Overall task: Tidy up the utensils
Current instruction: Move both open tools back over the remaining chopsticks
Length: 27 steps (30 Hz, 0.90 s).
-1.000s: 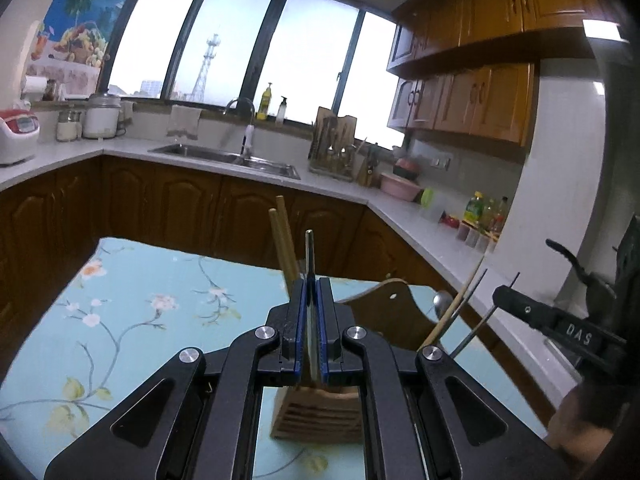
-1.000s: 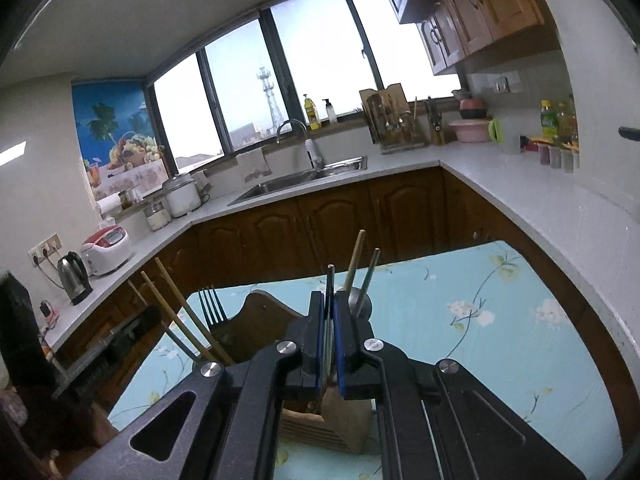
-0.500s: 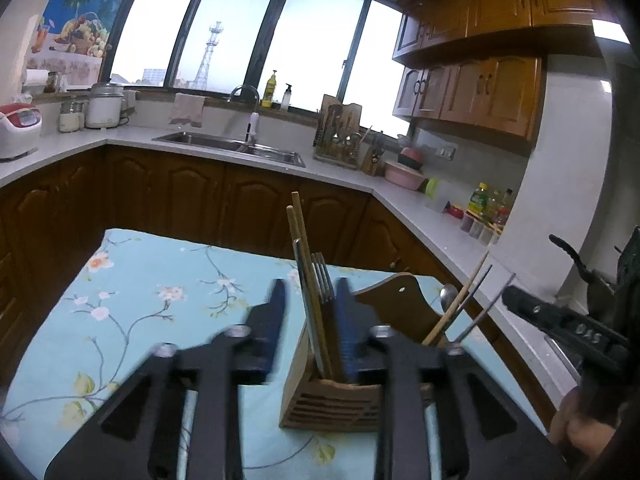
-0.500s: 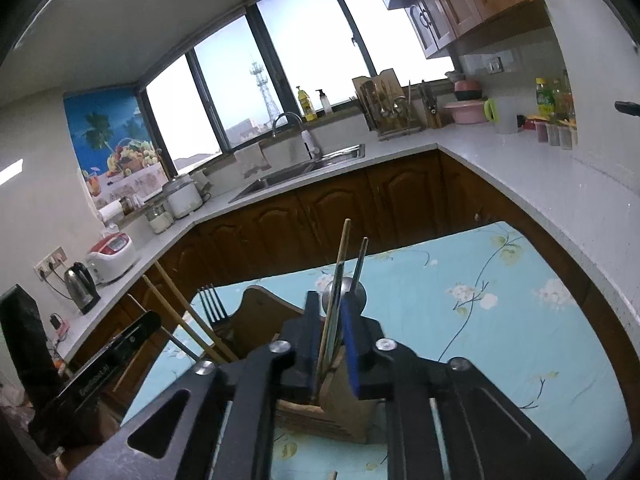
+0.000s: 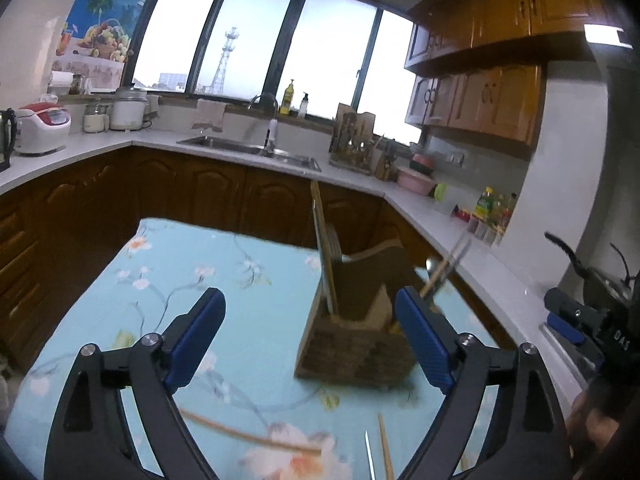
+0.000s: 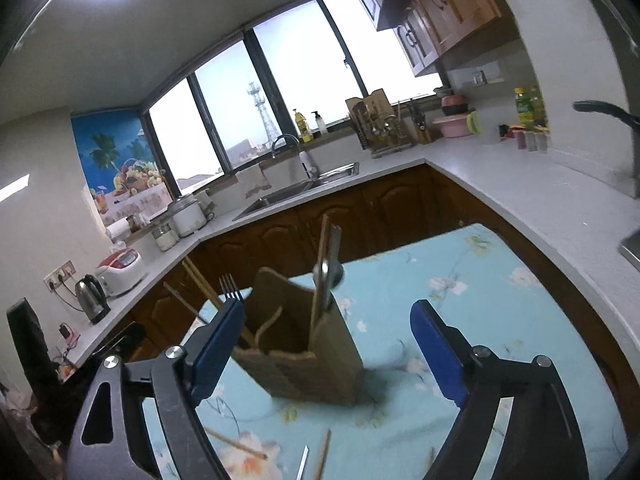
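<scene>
A wooden utensil holder (image 5: pixel 354 344) stands on the floral blue tablecloth (image 5: pixel 168 280). It holds chopsticks and a fork (image 5: pixel 326 248) on its left side, and a spoon with more chopsticks (image 5: pixel 438 270) on its right. In the right wrist view the holder (image 6: pixel 298 354) shows the fork (image 6: pixel 230 288) and the spoon (image 6: pixel 328 272). My left gripper (image 5: pixel 310 328) is open and empty, in front of the holder. My right gripper (image 6: pixel 326 340) is open and empty around the holder's near side. Loose chopsticks (image 5: pixel 248 436) and a metal utensil tip (image 5: pixel 370 456) lie on the cloth near me.
The table's far edge meets dark wooden cabinets (image 5: pixel 224 192). A white counter (image 5: pixel 420 216) with sink (image 5: pixel 248 148), rice cooker (image 5: pixel 42 128) and bottles runs around the room. The other gripper shows at the right edge of the left wrist view (image 5: pixel 588 320).
Both grippers were shut on utensils standing in the holder; both have opened wide and pulled back, leaving the utensils in the holder.
</scene>
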{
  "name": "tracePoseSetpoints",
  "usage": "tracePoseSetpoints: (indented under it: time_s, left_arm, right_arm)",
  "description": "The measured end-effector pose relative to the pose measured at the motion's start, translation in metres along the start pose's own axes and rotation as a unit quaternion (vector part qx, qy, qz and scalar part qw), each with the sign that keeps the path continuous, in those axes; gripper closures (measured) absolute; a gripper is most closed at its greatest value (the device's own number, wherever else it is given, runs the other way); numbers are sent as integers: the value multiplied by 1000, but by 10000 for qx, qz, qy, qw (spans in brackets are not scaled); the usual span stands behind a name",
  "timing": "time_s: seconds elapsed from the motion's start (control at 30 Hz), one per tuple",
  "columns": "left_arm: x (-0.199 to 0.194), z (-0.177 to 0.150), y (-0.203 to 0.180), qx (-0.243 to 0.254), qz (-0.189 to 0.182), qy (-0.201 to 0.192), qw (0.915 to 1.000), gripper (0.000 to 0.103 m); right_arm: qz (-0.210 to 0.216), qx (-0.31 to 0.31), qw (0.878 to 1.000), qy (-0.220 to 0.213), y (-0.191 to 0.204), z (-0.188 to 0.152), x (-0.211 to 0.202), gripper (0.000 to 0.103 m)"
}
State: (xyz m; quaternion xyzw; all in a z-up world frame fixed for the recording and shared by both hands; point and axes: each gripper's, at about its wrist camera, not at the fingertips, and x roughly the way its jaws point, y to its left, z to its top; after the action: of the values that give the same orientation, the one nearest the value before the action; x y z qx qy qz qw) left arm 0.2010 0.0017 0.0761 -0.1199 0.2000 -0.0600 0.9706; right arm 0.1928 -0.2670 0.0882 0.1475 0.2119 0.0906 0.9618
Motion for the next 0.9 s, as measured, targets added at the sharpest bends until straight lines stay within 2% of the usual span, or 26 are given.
tracePoseSetpoints:
  time_s: [0.23, 0.57, 0.9]
  left_arm:
    - [-24, -46, -4, -49, -37, 456, 9989, 14]
    - [-38, -95, -3, 39, -28, 1077, 9942, 14]
    - [-27, -116, -9, 155, -82, 1566, 9875, 14]
  right_arm:
    - [-329, 91, 9991, 232, -18, -45, -32, 16]
    - [-613, 83, 9954, 739, -36, -97, -50, 16]
    - [-733, 3, 9913, 1089, -44, -122, -47, 17]
